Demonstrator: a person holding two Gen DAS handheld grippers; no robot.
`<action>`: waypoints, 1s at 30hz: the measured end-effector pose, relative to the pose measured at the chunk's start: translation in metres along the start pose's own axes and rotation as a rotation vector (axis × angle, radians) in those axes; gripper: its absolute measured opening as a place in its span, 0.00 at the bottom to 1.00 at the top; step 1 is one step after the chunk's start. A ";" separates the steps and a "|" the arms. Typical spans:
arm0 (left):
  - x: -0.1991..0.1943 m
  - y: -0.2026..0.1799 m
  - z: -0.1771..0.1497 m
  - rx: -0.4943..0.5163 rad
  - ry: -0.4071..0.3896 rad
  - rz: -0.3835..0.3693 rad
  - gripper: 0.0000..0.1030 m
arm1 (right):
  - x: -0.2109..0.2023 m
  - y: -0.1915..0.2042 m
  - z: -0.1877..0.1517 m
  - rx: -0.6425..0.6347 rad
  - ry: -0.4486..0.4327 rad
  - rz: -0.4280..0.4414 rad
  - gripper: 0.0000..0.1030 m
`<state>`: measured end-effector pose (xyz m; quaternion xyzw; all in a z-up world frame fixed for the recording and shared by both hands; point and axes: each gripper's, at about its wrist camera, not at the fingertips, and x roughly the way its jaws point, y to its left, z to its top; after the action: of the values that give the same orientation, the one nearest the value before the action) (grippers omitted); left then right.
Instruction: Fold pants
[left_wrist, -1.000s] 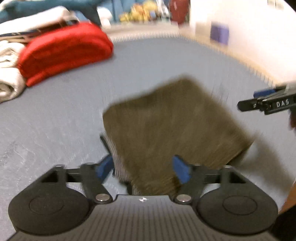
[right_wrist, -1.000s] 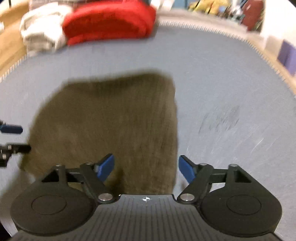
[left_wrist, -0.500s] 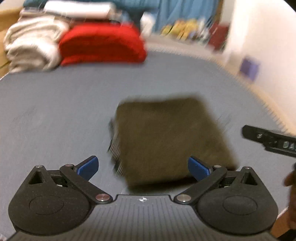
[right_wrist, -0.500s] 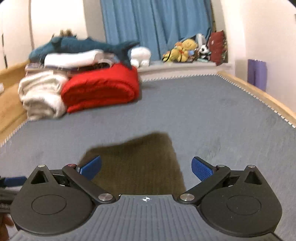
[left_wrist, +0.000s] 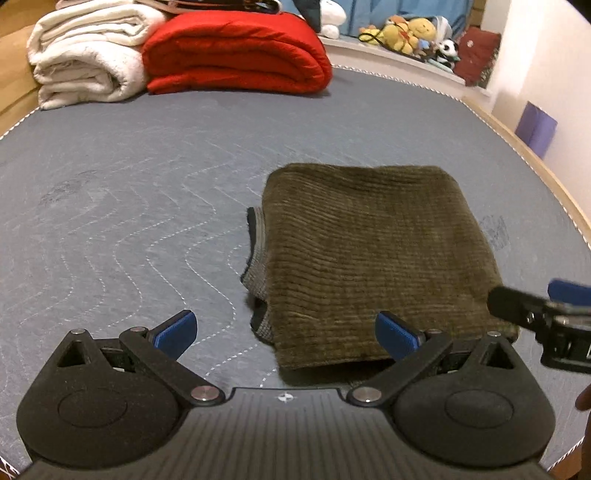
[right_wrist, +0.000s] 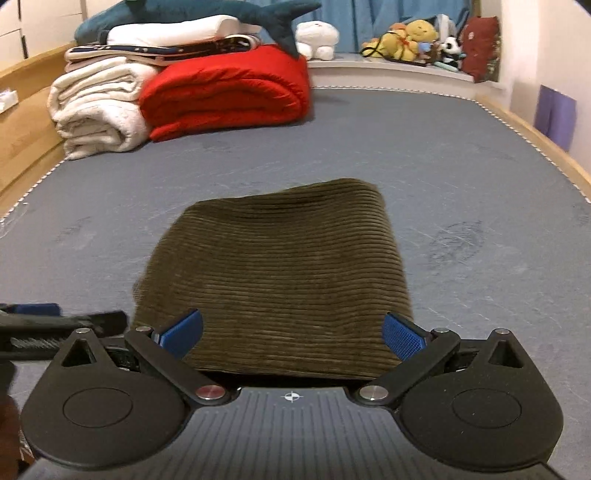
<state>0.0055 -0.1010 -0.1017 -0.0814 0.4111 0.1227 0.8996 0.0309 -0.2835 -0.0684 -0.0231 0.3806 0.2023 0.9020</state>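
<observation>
Neatly folded pants (right_wrist: 280, 273), edges squared.

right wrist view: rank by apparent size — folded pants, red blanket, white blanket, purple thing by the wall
1. folded pants: largest, though nearest the camera, so that inflates them.
2. red blanket
3. white blanket: only somewhat smaller than the red one, and partly hidden by it.
4. purple thing: clearly smallest.

no readable text (labels, brands, numbers)
</observation>
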 end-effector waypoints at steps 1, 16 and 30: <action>0.000 -0.003 -0.001 0.009 0.003 -0.005 1.00 | 0.000 0.002 0.000 -0.006 -0.001 -0.001 1.00; 0.005 -0.028 -0.010 0.063 0.013 -0.068 1.00 | -0.005 -0.008 -0.008 0.021 0.010 -0.020 1.00; 0.004 -0.021 -0.009 0.053 0.017 -0.066 1.00 | -0.004 -0.003 -0.009 0.009 0.014 -0.019 1.00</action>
<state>0.0073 -0.1225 -0.1101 -0.0722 0.4189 0.0816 0.9015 0.0233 -0.2899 -0.0727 -0.0241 0.3874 0.1921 0.9013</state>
